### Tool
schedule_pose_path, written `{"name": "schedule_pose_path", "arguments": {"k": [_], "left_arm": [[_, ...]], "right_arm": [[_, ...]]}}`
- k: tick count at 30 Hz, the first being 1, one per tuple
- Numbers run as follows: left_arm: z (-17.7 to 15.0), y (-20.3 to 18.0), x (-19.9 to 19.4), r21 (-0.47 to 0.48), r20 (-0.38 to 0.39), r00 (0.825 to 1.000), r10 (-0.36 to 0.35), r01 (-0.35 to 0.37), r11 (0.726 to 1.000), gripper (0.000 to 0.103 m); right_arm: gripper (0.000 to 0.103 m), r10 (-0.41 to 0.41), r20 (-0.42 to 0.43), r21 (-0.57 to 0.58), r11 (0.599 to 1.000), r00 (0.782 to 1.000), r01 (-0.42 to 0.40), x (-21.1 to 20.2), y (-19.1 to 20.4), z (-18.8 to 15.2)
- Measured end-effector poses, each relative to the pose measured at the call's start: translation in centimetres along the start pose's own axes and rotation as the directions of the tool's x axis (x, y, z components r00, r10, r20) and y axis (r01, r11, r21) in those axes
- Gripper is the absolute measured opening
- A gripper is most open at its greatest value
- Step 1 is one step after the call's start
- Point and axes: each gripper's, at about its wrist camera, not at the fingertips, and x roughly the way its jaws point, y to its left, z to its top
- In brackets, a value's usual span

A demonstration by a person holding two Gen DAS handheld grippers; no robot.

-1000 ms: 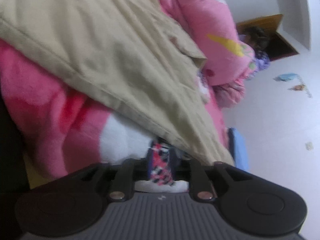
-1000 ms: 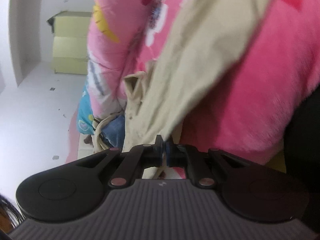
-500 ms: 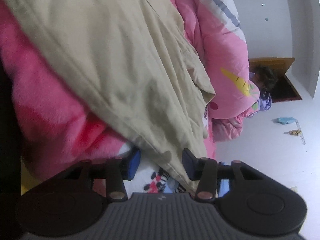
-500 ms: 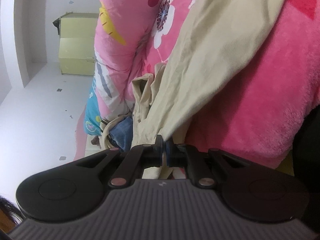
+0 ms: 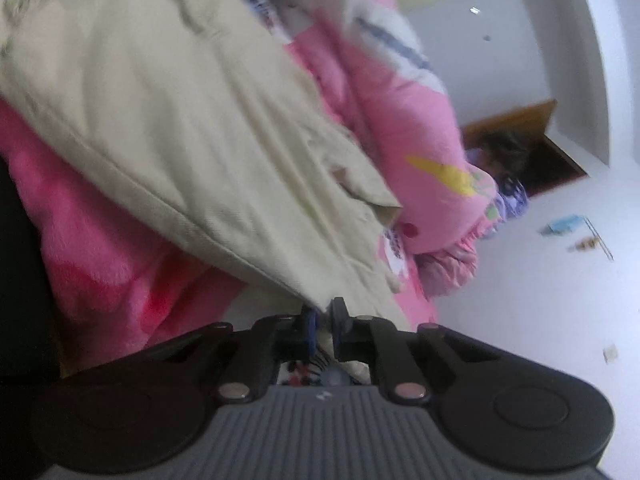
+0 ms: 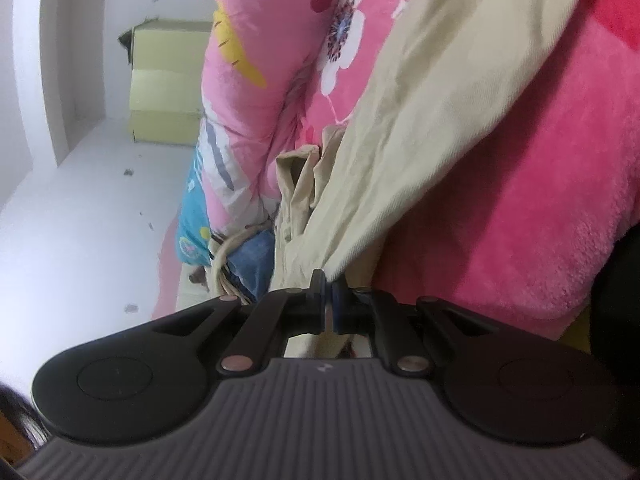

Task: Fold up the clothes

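On pink blanket (image 6: 532,168): both grippers, left gripper (image 5: 323,312) and right gripper (image 6: 329,286), clamped on beige garment (image 5: 192,112); quilt (image 5: 408,120) beside.

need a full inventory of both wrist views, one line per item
beige garment: 1, beige, spread over the pink blanket, a corner pinched in each claw
pink fleece blanket: 1, hot pink with red patches, under the garment
pink quilt: 1, pink with flower and yellow prints, bunched beyond the garment
blue denim item: 1, blue, beside the garment's bunched end, partly hidden
yellow-green cabinet: 1, pale yellow-green, on the floor by the wall
floor: white, with small scattered bits
brown wooden opening: 1, brown, at the wall, contents blurred
left claw: 1, black, shut on a garment edge
right claw: 1, black, shut on gathered garment fabric
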Motion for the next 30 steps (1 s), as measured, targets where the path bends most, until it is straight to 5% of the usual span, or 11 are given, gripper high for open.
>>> {"name": "schedule_pose_path", "arguments": {"k": [7, 16, 19, 22, 26, 30], "left_arm": [[-1.2, 1.6, 0.9, 0.073, -0.092, 0.981, 0.172, -0.165, 0.983, 0.008], [-1.5, 2.6, -2.3, 0.106, -0.116, 0.961, 0.251, -0.239, 0.965, 0.024], [-0.9, 3.5, -4.7, 0.029, -0.039, 0.976, 0.215, -0.214, 0.976, 0.042], [0.7, 5.0, -6.6, -0.083, 0.078, 0.982, 0.171, -0.164, 0.983, 0.049], [2.6, 6.7, -7.4, -0.187, 0.167, 0.974, 0.152, -0.121, 0.975, 0.049], [3.8, 7.8, -7.0, -0.218, 0.159, 0.97, 0.182, -0.145, 0.965, 0.021]], "right_arm": [[0.003, -0.205, -0.012, -0.143, 0.969, 0.979, 0.201, 0.9, -0.7, -0.9], [0.006, -0.288, 0.072, -0.265, 0.917, 0.955, 0.297, -2.5, 0.4, -1.2], [0.011, -0.264, 0.08, -0.279, 0.92, 0.961, 0.276, -3.1, 0.8, -1.1], [0.017, -0.247, 0.072, -0.245, 0.935, 0.966, 0.257, -2.7, 0.6, -0.7], [0.018, -0.225, 0.07, -0.211, 0.949, 0.972, 0.235, -2.1, 0.7, -0.5], [0.018, -0.225, 0.081, -0.188, 0.953, 0.971, 0.237, -1.9, 0.7, -0.8]]}}
